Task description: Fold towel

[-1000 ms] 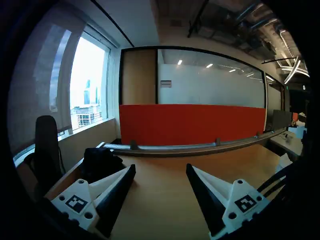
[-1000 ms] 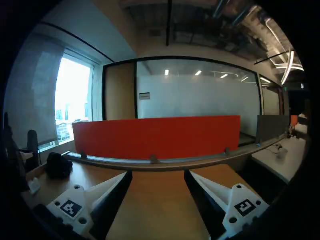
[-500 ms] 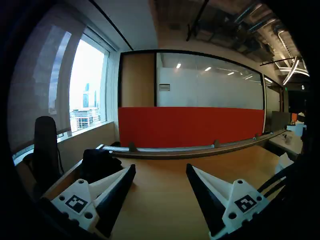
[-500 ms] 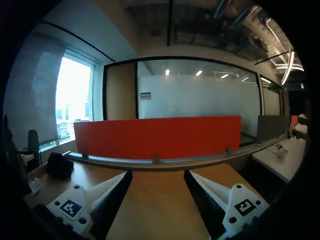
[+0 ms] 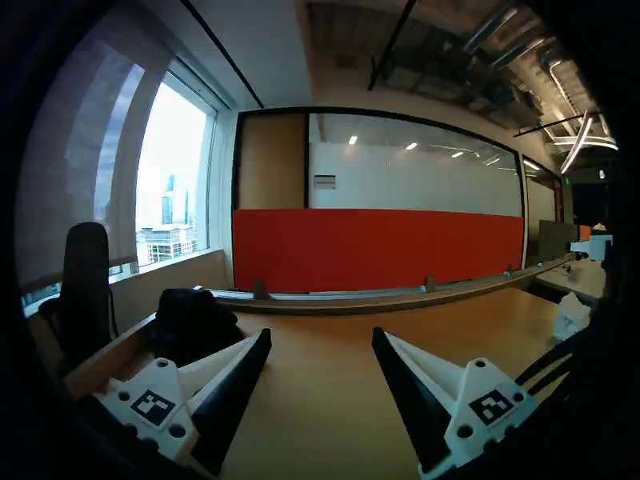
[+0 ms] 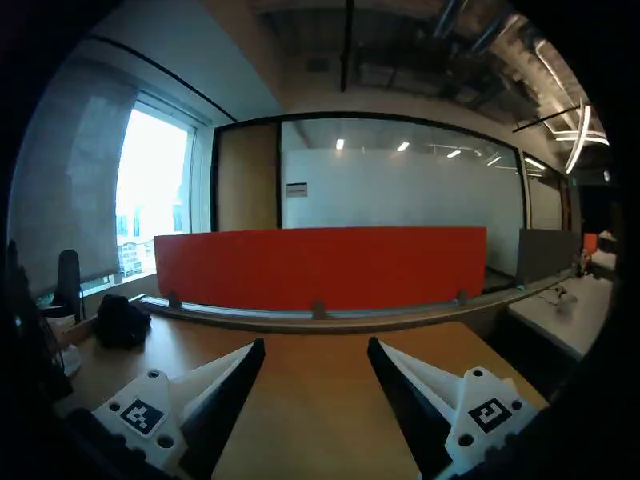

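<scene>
A bare wooden desk (image 5: 320,376) runs back to a long red divider panel (image 5: 376,248) standing upright along its far edge. A black bag (image 5: 188,324) sits on the desk near the left end, close to the panel. Beside that end stands a dark chair (image 5: 84,280), in front of a bright window (image 5: 168,192) that looks out on tall buildings. Behind the panel is a frosted glass wall (image 5: 416,176) with a small sign (image 5: 323,182) on it. Pipes (image 5: 448,56) cross the open ceiling. A white desk (image 6: 560,316) stands to the right.
</scene>
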A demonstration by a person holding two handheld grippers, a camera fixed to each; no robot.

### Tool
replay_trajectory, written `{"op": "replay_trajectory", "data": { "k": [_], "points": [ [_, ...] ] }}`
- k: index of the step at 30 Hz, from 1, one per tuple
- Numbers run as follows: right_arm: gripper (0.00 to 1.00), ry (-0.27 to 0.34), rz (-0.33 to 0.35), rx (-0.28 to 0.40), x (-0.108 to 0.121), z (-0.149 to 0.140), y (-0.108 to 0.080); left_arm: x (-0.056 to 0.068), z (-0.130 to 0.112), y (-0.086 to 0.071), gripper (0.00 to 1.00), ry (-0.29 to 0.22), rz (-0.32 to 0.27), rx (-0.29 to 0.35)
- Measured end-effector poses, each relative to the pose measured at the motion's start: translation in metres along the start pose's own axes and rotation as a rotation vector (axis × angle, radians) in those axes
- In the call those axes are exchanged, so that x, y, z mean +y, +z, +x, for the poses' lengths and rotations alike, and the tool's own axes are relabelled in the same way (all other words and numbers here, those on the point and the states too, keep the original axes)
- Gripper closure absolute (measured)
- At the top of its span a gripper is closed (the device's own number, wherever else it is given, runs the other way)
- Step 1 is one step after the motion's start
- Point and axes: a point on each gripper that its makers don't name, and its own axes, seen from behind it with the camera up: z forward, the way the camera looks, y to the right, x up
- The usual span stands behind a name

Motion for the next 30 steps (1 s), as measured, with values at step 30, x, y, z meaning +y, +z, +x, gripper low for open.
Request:
{"op": "replay_trajectory", "data": {
  "k": [30],
  "points": [
    [0.00,-0.052,0.029,0.033,-0.012,-0.037,0.007,-0.001,-0.094,0.010,0.06,-0.025,0.037,0.066]
  ]
}}
